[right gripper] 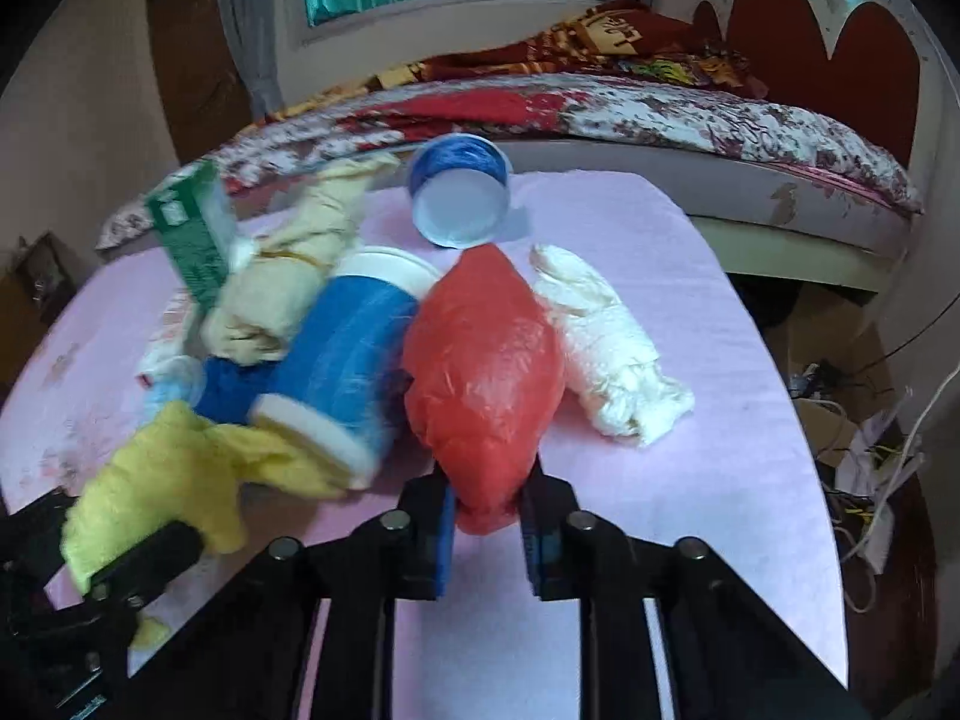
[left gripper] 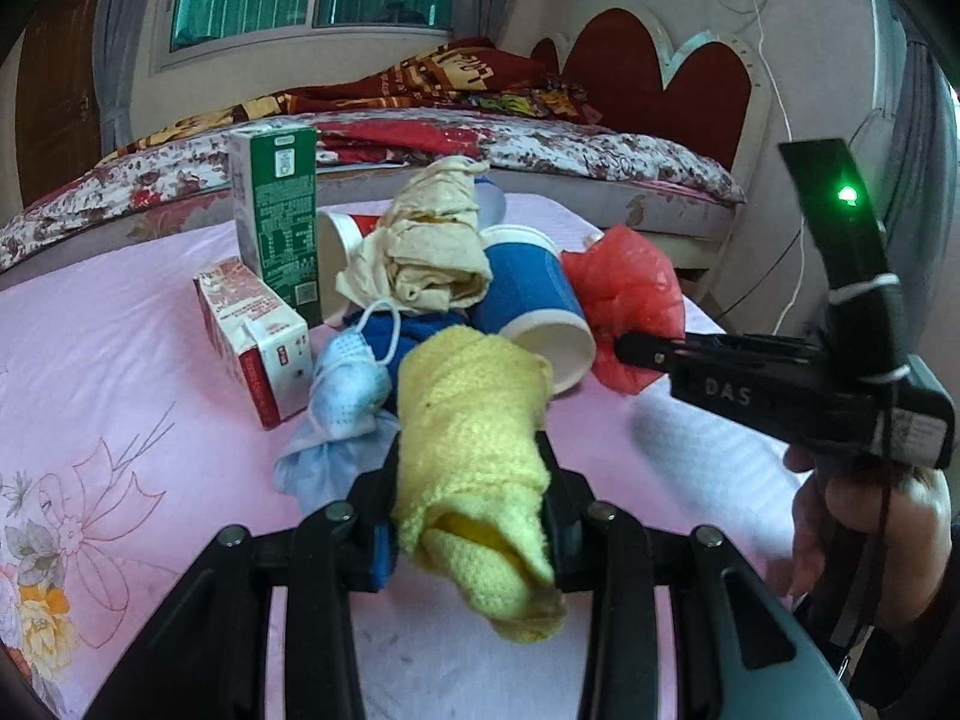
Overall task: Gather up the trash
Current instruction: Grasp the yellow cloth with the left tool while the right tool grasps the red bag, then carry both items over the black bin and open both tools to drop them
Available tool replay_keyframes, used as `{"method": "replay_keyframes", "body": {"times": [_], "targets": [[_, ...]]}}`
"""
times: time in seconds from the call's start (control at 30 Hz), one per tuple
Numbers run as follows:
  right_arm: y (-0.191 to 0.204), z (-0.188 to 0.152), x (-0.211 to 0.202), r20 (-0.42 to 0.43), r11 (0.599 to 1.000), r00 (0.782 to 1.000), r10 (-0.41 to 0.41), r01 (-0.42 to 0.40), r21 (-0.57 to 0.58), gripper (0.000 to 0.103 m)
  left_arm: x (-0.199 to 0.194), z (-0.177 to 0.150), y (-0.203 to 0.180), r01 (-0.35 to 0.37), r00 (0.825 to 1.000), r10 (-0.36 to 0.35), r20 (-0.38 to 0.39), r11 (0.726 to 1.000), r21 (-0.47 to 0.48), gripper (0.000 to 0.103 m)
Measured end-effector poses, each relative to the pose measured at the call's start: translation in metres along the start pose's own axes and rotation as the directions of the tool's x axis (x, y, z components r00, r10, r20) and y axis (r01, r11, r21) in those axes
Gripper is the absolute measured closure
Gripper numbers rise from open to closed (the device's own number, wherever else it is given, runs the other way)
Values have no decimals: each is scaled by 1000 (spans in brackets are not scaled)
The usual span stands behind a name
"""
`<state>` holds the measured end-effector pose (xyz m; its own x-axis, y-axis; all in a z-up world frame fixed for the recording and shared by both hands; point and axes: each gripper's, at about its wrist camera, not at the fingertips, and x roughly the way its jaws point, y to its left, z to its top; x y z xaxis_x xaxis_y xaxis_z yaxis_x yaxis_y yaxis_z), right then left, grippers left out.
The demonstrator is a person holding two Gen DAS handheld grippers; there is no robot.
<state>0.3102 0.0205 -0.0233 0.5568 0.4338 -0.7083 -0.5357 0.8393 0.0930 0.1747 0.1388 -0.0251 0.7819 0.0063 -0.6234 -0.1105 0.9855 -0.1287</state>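
Both claws grip: left gripper (left gripper: pixel 474 516) clamps yellow cloth (left gripper: pixel 474 420), right gripper (right gripper: pixel 486 516) pinches red bag (right gripper: pixel 486 372), long axes running away.

- The trash lies heaped near the middle of the tabletop (right gripper: pixel 690 276), and a bed (right gripper: pixel 660 120) stands behind its far edge.
- An upright carton (left gripper: pixel 282 216) stands at the heap's left, with a lying carton (left gripper: pixel 258 336) in front of it.
- A knitted cloth (left gripper: pixel 474 438) lies nearest the near edge, between the left tongs (left gripper: pixel 471 516).
- A plastic bag (right gripper: pixel 486 372) lies right of a tipped cup (right gripper: pixel 354 360), between the right tongs (right gripper: pixel 486 516).
- A crumpled wad (right gripper: pixel 606 348) lies just right of the bag.
- Another cup (right gripper: pixel 462 192) lies towards the far edge.
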Motion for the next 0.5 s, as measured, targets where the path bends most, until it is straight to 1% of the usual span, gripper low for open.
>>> {"method": "replay_keyframes", "body": {"times": [0.13,0.27,0.37,0.5], "targets": [[10,-15,-29,20,1000,1000,4,-3,-24,87,-15,-8,-7,10,1000,-11,13,1000,24,65],[17,-40,-69,44,999,999,-4,6,-36,86,-34,-20,-16,23,1000,-24,20,998,54,65],[15,-58,-103,68,1000,998,-16,17,-18,86,-49,-26,-23,39,999,-41,25,997,70,65],[6,-80,-145,99,999,994,-51,50,10,86,-66,-31,-38,72,997,-76,35,993,98,65]]}}
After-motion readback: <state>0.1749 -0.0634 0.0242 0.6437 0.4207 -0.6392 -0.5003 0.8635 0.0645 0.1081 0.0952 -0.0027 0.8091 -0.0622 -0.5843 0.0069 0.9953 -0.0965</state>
